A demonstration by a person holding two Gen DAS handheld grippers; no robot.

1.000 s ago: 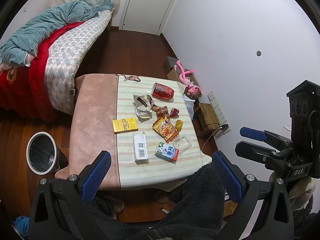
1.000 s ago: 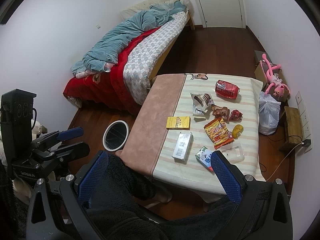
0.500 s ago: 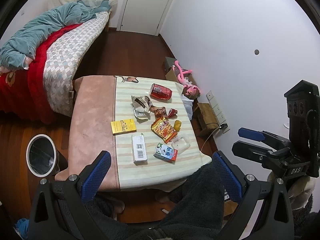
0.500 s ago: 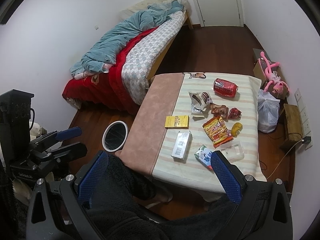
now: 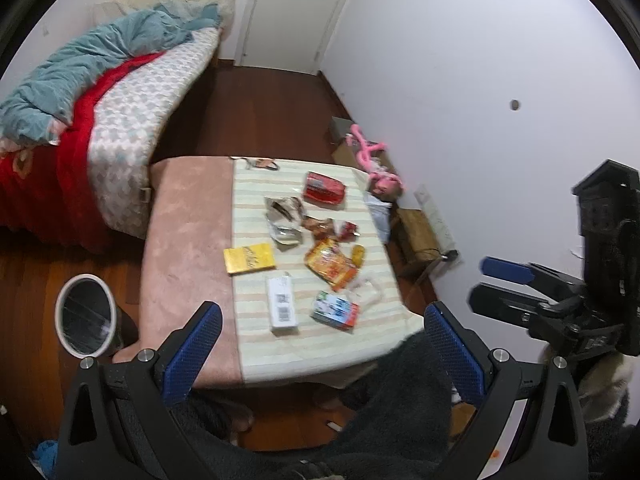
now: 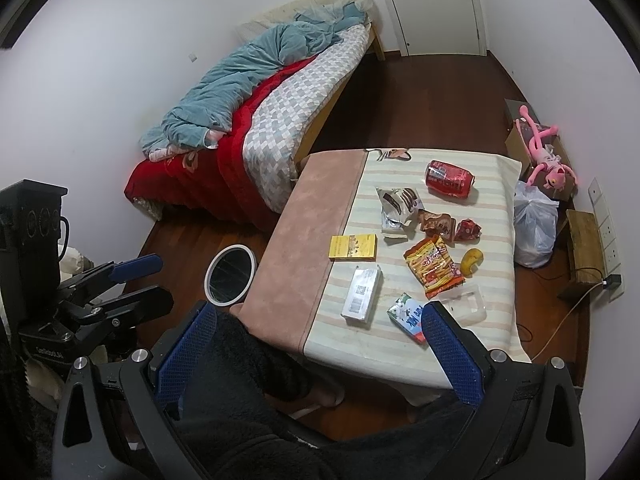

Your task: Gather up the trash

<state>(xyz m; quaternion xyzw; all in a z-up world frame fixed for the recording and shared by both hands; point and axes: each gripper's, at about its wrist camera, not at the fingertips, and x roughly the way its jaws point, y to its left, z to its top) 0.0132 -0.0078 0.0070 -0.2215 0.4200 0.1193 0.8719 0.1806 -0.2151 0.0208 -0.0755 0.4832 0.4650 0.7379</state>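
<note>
Trash lies on a low table [image 5: 188,240] [image 6: 316,232]: a crushed red can [image 5: 324,192] [image 6: 450,179], a torn silver wrapper [image 5: 285,218] [image 6: 396,208], a yellow box [image 5: 249,259] [image 6: 353,247], a white box [image 5: 282,303] [image 6: 361,290], an orange snack bag [image 5: 330,264] [image 6: 434,266], a blue-white carton [image 5: 335,310] [image 6: 407,314] and a clear plastic tray [image 6: 464,302]. A white-rimmed bin [image 5: 85,321] [image 6: 230,274] stands on the floor left of the table. My left gripper [image 5: 320,354] and right gripper [image 6: 318,352] are open, empty, high above the near table edge.
A bed [image 5: 120,120] [image 6: 260,120] with red and teal covers stands left of the table. A pink plush toy [image 5: 372,164] [image 6: 542,148], a white plastic bag [image 6: 534,228] and a wooden stool [image 5: 418,234] sit by the right wall. A door [image 6: 432,4] is at the back.
Both grippers have drifted slightly, so the table sits a little differently in each view. Both stay open. Nothing on the table has moved.
</note>
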